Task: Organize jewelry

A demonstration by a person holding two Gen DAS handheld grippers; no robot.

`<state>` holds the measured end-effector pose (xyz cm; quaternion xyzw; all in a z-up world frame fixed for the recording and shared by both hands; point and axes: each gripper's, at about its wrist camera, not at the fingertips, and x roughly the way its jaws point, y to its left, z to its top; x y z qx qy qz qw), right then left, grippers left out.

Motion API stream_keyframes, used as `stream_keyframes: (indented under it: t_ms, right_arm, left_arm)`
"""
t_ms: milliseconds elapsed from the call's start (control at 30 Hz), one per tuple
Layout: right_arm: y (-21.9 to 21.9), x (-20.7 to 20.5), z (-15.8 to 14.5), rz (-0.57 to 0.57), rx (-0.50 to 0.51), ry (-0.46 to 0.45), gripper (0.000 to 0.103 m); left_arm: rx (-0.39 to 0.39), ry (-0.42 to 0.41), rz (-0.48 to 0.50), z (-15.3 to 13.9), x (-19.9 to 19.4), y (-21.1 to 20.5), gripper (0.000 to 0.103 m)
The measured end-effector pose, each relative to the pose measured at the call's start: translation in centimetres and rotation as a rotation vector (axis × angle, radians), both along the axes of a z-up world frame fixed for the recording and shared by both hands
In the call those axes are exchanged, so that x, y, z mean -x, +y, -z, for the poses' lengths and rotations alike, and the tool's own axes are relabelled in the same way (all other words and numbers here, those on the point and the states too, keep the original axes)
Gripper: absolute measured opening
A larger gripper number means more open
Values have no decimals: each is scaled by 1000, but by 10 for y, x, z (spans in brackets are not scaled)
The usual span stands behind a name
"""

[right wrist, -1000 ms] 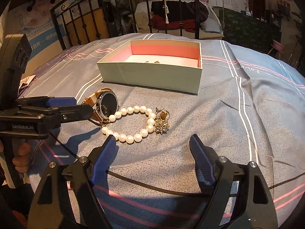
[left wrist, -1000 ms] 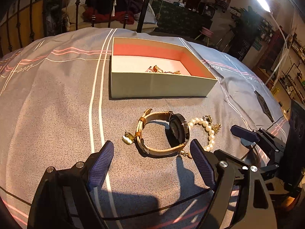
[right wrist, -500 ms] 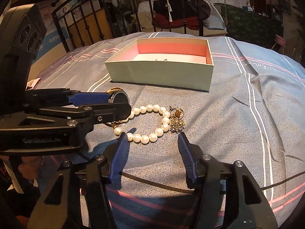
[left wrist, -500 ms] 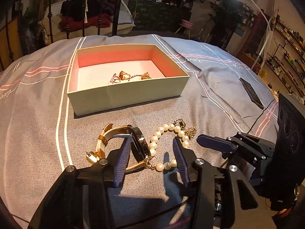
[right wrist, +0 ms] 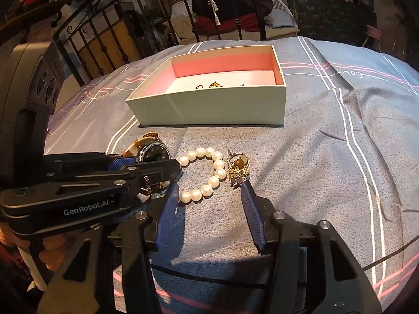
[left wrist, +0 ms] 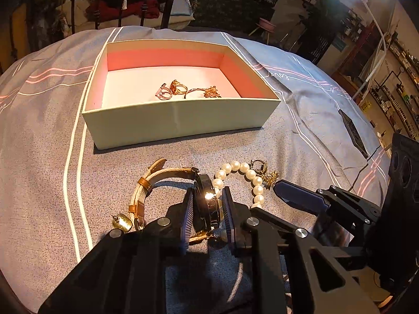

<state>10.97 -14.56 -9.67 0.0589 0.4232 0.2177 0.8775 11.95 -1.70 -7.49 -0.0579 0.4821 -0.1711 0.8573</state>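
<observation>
My left tool [left wrist: 207, 210] has just closed onto the watch [left wrist: 207, 201]; my right tool [right wrist: 209, 196] narrowed, open around the pearl bracelet [right wrist: 207, 175] on the bed [right wrist: 327, 157].

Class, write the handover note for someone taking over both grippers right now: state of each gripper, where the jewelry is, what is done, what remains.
Left gripper: fingers have just been closing around the wristwatch case, which stands on edge on the bedspread; firm contact cannot be confirmed.
Right gripper: fingers have narrowed but are open, straddling the pearl bracelet, not gripping.
Done: rings and a gold brooch-like piece lie in the open box.
Left: watch, bracelet, the gold ring and charm beside the pearls, and a small gold charm by the strap still go in.
</observation>
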Motion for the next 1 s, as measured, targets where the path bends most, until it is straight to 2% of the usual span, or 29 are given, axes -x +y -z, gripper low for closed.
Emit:
stream_keyframes:
  t_ms: [100,400,533,567,633,667,733,900,1000]
  right_arm:
    - [1,1,-1,-1,-5,2,50]
    - [18,-7,2,-38,12,32,50]
    - [21,-22,5,-45,15,50,36]
    - [22,-24,5,-50,14,53,36]
    - [22,-27,6,-59,12,51,24]
    - [22,-28,6,-63,12,49,14]
    - [21,-28,6,-76,19,45,10]
    - [32,-14,-4,-113,111,-44,10]
    - [33,-8,-13,-121,128,-91,10]
  left_arm:
    - [18,-7,-19,-2,0,5,14]
    - [28,-19,-32,-6,2,9,13]
    - [38,-24,-43,-7,3,12,13]
    - [46,-25,-47,-7,3,13,13]
    - [59,-20,-50,-6,1,15,13]
    - [58,-19,-50,-6,1,15,13]
    - [57,-26,-51,-6,2,15,13]
    - [85,-37,-66,-11,3,20,12]
    - [110,-59,-76,-19,4,24,10]
